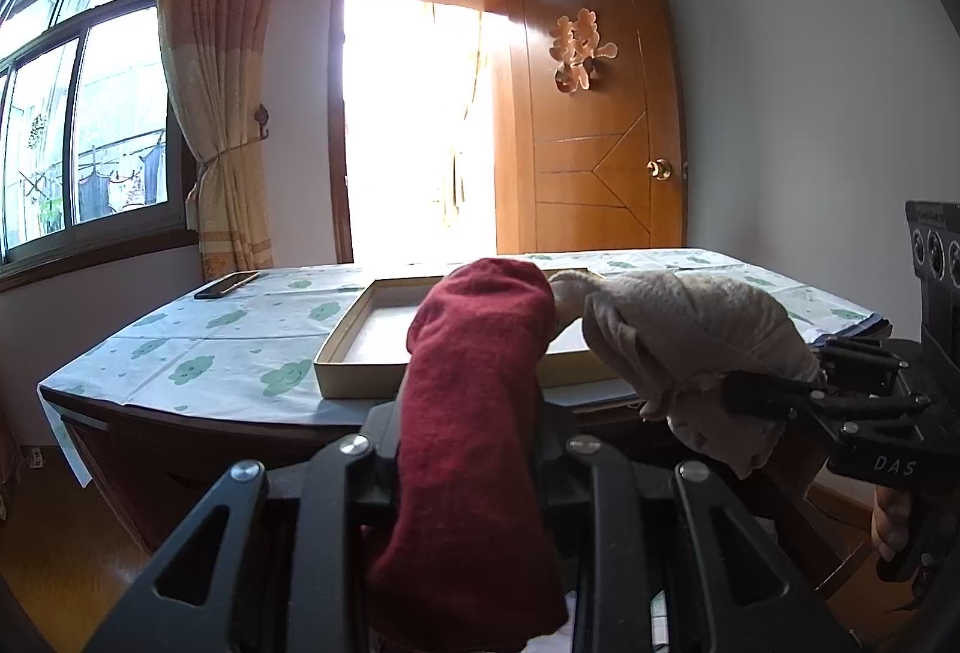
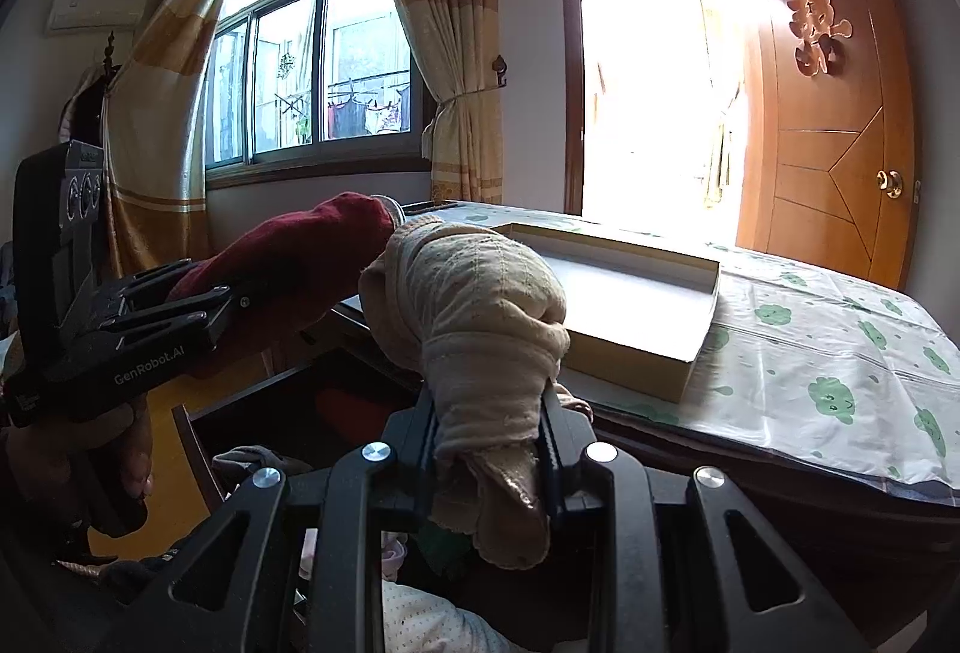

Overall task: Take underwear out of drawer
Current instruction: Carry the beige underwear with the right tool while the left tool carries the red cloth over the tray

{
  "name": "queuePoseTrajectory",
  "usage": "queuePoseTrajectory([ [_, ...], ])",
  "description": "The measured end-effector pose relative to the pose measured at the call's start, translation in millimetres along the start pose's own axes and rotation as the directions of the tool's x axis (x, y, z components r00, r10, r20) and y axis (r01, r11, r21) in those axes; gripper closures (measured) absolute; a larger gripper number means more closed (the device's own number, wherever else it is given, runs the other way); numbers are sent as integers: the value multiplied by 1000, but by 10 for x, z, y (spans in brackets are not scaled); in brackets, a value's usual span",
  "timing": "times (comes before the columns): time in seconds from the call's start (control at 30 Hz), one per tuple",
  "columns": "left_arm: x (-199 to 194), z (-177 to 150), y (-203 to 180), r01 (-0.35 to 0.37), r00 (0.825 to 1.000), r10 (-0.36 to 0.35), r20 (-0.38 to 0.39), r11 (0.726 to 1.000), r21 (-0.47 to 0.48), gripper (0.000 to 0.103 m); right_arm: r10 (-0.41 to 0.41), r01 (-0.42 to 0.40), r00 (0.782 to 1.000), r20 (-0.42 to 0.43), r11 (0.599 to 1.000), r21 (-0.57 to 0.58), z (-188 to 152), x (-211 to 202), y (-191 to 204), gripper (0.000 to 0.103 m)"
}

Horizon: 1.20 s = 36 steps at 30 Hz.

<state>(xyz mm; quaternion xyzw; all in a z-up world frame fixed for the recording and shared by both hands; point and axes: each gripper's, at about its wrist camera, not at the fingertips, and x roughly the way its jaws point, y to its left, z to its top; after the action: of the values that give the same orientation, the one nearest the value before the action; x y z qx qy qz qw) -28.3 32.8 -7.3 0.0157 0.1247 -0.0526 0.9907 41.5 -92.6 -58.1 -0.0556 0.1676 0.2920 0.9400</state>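
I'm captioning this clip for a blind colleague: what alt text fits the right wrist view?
The right gripper holds a rolled beige garment above an open drawer, beside the left gripper holding a dark red garment. Ahead, a shallow box sits on a cloud-print table.

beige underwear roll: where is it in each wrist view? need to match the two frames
Left wrist: beige underwear roll at right of centre, clamped in the right gripper, beside the red roll.
Right wrist: bottom centre, pinched in that camera's own fingers, in front of the box.
Shared landmark: shallow open box on the cloud-print tablecloth.
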Motion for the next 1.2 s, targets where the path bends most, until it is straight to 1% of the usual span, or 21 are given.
queuePoseTrajectory([
  [0.23, 34, 71, -32, -1, 1000, 1, 15, 1000, 12, 76, -2, 2, 1000, 5, 1000, 12, 34, 15, -36, 73],
  [0.47, 143, 140, -96, -2, 1000, 2, 12, 999, 35, 76, -8, 8, 1000, 2, 999, 36, 101, 54, -114, 73],
  [0.77, 291, 253, -191, -16, 1000, 16, 2, 998, 64, 76, -41, 43, 998, -39, 997, 61, 157, 151, -200, 73],
  [1.0, 480, 401, -247, -21, 999, 23, -26, 996, 89, 76, -64, 71, 995, -73, 993, 90, 265, 237, -326, 73],
  [1.2, 674, 487, -281, -15, 998, 20, -60, 995, 95, 76, -64, 77, 993, -99, 988, 135, 321, 347, -483, 73],
])
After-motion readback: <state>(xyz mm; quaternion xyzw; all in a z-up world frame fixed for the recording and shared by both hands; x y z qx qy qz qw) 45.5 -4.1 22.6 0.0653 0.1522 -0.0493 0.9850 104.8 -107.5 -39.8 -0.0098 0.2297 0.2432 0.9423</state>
